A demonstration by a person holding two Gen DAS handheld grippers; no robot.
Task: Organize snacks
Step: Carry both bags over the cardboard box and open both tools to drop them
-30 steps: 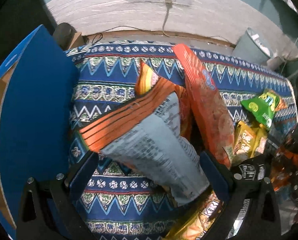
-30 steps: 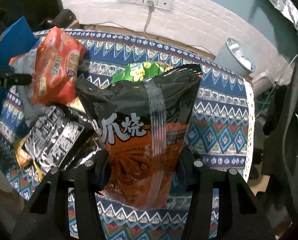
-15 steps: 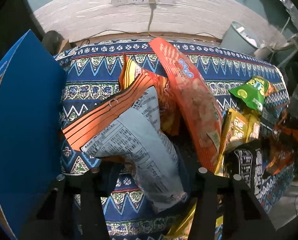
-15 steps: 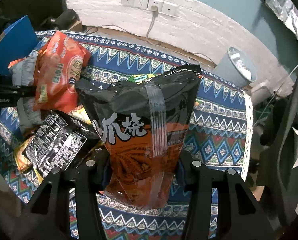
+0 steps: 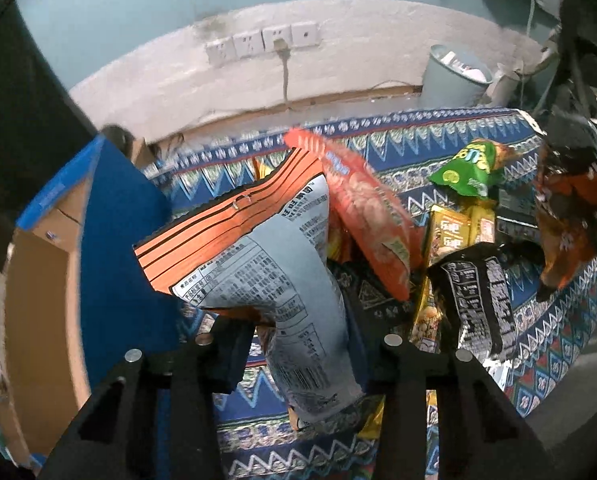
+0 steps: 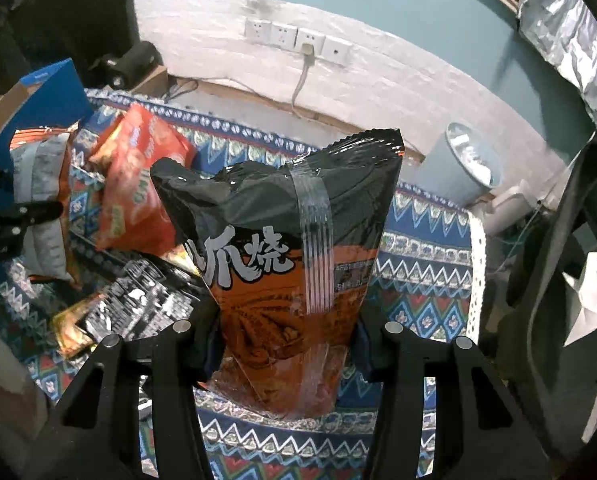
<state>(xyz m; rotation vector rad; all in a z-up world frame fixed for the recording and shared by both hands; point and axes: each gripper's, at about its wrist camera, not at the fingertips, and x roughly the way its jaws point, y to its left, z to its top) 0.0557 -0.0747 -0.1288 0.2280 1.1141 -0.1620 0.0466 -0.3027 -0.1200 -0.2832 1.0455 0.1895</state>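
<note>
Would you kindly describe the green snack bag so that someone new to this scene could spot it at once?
Start from the patterned blue tablecloth and look toward its far side, below the pale waste bin by the wall. There, just beyond the yellow packets, lies the green snack bag. It is the only green pack in the pile; its neighbours are orange, yellow or black.

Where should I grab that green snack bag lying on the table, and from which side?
Take the green snack bag by its flat crimped end seam, coming from above. It lies tilted on other packets, and the seam is thin enough for the fingers to pinch; the puffy middle would likely slip.
</note>
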